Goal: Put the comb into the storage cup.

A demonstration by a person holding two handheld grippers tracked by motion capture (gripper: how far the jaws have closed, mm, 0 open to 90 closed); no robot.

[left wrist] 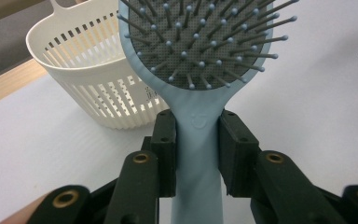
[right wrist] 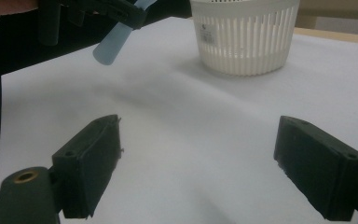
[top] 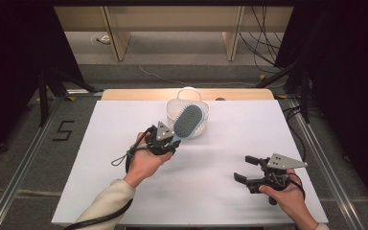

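Observation:
A light blue hairbrush (top: 188, 120) with a grey bristle pad is held above the white sheet, its head over the near rim of a white slotted basket (top: 173, 108). My left gripper (top: 168, 140) is shut on the brush's handle (left wrist: 196, 140), both pads pressed against its sides. In the left gripper view the basket (left wrist: 88, 70) stands behind and to the left of the brush head (left wrist: 200, 42). My right gripper (top: 243, 167) rests low near the front right of the table, jaws wide open with nothing between them (right wrist: 198, 163). From there the basket (right wrist: 244, 35) and the handle's end (right wrist: 114, 42) show ahead.
A white sheet (top: 124, 124) covers the wooden table (top: 139, 94). Black curtains hang on both sides, and cables lie on the floor beyond the far edge. A number five (top: 63, 130) is marked on the floor at the left.

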